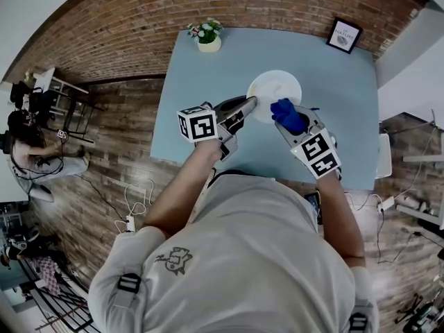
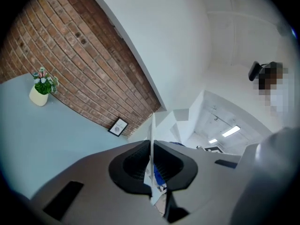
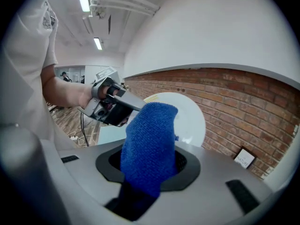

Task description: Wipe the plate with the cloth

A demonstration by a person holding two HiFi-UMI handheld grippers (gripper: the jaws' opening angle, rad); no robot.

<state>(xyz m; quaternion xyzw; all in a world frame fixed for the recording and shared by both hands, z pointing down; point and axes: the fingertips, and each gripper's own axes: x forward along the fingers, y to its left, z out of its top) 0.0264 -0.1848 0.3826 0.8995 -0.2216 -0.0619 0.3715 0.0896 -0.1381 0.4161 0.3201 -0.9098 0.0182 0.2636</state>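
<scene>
My left gripper [image 1: 251, 103] is shut on the near-left rim of a white plate [image 1: 276, 89], which it holds above the light blue table [image 1: 201, 123]. In the left gripper view the plate [image 2: 152, 130] shows edge-on as a thin white line between the pads of that gripper [image 2: 151, 165]. My right gripper [image 1: 290, 120] is shut on a blue cloth [image 1: 287, 114] that rests against the plate's near-right edge. In the right gripper view the cloth [image 3: 150, 144] stands up out of the gripper [image 3: 151, 167] and covers part of the plate [image 3: 190, 118]; the left gripper [image 3: 115, 104] shows beyond it.
A small pot of flowers [image 1: 208, 37] stands at the table's far left corner and a framed picture [image 1: 345, 35] at the far right. A brick wall runs behind. Cables [image 1: 135, 203] lie on the wooden floor; another person [image 1: 28, 148] sits at far left.
</scene>
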